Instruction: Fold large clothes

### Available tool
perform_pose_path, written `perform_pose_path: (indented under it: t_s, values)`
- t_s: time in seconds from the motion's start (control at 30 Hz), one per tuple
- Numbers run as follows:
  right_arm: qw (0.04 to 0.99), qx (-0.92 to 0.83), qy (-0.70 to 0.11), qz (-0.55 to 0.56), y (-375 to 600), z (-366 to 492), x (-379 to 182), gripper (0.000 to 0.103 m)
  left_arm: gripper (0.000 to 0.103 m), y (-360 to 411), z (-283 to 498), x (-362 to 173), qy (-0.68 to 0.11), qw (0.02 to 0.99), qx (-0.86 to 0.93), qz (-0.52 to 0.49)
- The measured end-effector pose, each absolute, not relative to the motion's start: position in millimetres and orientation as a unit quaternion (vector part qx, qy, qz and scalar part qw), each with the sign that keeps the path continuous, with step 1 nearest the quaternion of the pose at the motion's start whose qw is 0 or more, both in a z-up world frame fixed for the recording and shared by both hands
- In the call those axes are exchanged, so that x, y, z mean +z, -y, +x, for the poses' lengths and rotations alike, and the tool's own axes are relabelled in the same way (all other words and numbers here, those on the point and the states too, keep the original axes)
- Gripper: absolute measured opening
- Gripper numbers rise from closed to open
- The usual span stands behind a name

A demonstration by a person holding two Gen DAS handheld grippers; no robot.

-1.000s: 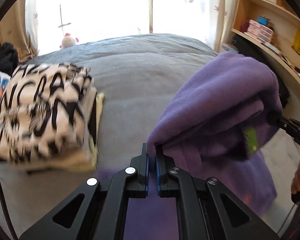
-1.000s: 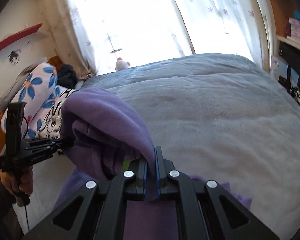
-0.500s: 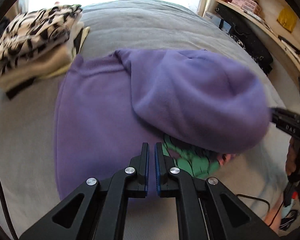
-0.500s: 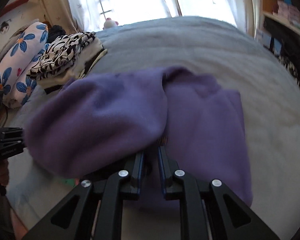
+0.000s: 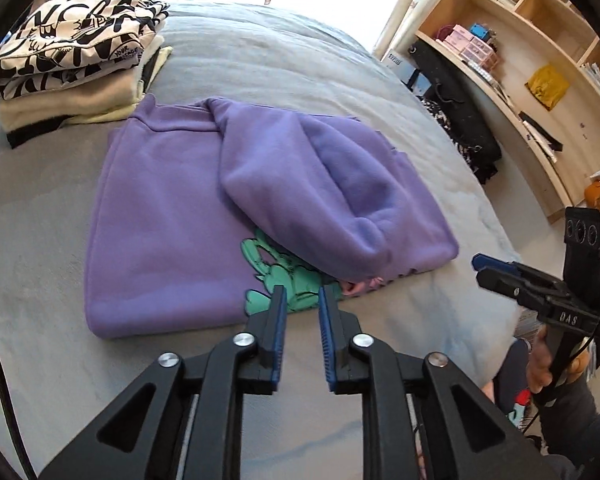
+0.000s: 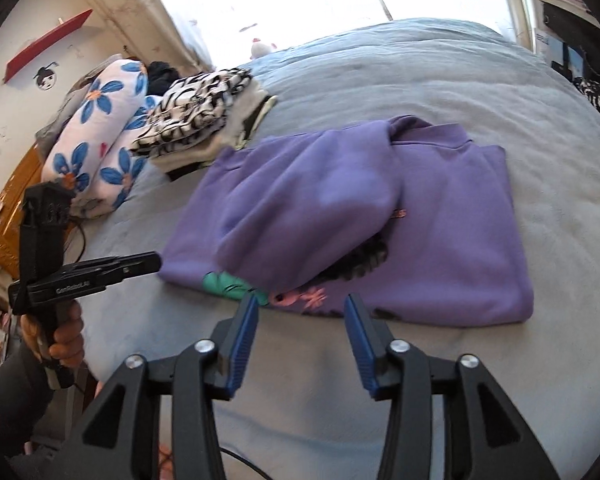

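Observation:
A purple sweatshirt (image 5: 164,216) lies folded on the grey bed, with a folded-over flap (image 5: 324,200) on top and a green print (image 5: 276,276) showing at its near edge. It also shows in the right wrist view (image 6: 452,224). My left gripper (image 5: 302,300) is open and empty, just at the sweatshirt's near edge. My right gripper (image 6: 300,312) is open and empty, just short of the near edge. Each gripper shows in the other's view: the right gripper (image 5: 500,272) at the right, the left gripper (image 6: 140,264) at the left.
A stack of folded clothes (image 5: 68,60) with a black-and-white top sits at the far left of the bed (image 5: 280,64). Blue-flowered pillows (image 6: 96,140) lie beyond it. Wooden shelves (image 5: 520,60) and a black bag (image 5: 456,120) stand to the right of the bed.
Both grippers carried the purple fabric down and over, laid it on the sweatshirt, let go and opened, then drew back toward the near edge.

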State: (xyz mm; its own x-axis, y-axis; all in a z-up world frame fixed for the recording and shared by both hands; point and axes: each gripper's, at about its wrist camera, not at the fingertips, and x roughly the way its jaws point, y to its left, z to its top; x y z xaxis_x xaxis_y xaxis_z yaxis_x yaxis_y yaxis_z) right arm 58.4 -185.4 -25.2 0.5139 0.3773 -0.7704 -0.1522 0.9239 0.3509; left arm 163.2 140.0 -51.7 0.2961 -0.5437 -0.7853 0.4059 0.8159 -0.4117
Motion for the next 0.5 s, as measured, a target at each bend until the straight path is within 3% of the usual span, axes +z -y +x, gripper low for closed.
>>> perform_pose_path:
  t_s: [0.1, 0.5]
  values:
    - [0.866, 0.147, -0.463, 0.118, 178, 61, -31, 0.07, 0.021, -133, 169, -58, -0.512, 0.802, -0.297, -0.081]
    - [0.83, 0.122, -0.482, 0.253, 197, 132, -98, 0.07, 0.021, -122, 231, -134, -0.527, 0.77, -0.302, -0.198]
